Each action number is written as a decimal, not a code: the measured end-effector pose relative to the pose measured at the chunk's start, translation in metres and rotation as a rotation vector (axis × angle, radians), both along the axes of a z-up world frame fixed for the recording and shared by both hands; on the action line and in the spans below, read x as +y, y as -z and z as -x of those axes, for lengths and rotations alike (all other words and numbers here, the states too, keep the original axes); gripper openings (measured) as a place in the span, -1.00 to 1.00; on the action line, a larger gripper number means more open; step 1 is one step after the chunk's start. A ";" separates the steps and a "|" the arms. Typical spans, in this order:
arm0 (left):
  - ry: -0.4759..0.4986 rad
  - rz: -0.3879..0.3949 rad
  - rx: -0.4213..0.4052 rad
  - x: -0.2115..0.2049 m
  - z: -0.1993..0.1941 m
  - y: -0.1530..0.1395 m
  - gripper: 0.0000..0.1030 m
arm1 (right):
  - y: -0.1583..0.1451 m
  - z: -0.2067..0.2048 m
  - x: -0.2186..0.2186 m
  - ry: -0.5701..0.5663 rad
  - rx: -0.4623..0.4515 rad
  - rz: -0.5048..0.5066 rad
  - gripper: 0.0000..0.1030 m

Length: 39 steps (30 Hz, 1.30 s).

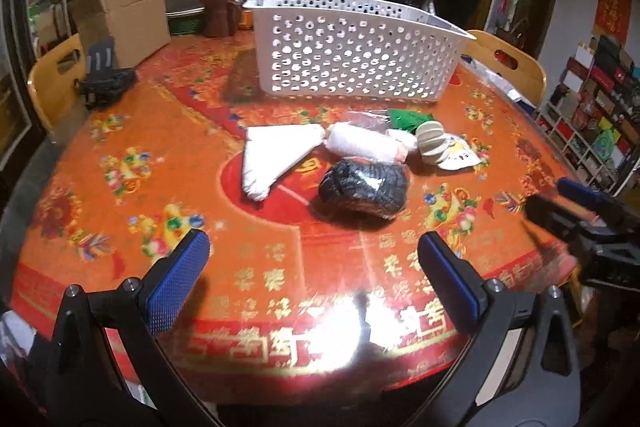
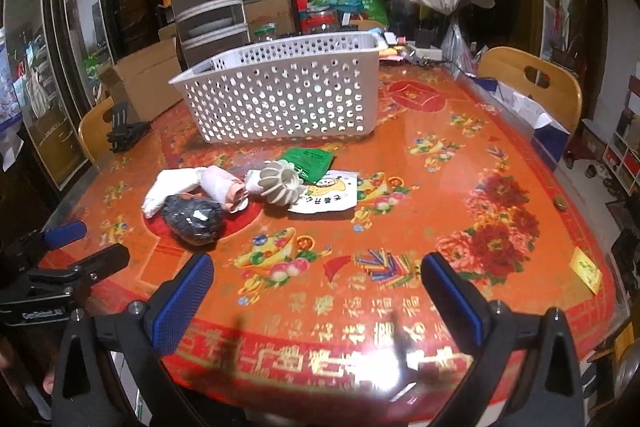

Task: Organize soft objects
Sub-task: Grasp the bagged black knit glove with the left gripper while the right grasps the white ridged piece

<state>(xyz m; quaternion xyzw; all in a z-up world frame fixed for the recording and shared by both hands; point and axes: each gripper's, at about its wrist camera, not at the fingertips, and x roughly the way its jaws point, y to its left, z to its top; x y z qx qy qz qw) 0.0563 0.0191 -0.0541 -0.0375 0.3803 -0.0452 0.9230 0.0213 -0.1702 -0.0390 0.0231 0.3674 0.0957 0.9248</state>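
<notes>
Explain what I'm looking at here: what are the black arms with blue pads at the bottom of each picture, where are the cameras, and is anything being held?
A person holds two tools; each carries a fisheye camera looking along its fingers. One picture comes from the left hand-held gripper, the other from the right hand-held gripper. Both stand open, holding nothing. Each also shows at the edge of the other's view. On the red patterned table stands a white perforated basket. In front of it lie a folded white cloth, a white-pink roll, a dark wrapped bundle, a beige ribbed object, a green packet and a white printed packet.
</notes>
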 end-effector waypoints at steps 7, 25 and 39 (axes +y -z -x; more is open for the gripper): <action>0.093 -0.030 0.034 -0.027 -0.033 0.016 1.00 | 0.013 -0.040 0.017 -0.091 0.030 -0.017 0.65; 0.105 0.023 0.077 -0.030 -0.071 0.038 0.15 | 0.028 -0.094 0.035 -0.142 0.091 -0.011 0.39; 0.104 0.063 0.048 -0.009 -0.060 0.036 0.15 | 0.038 -0.118 0.051 -0.146 0.125 0.037 -0.16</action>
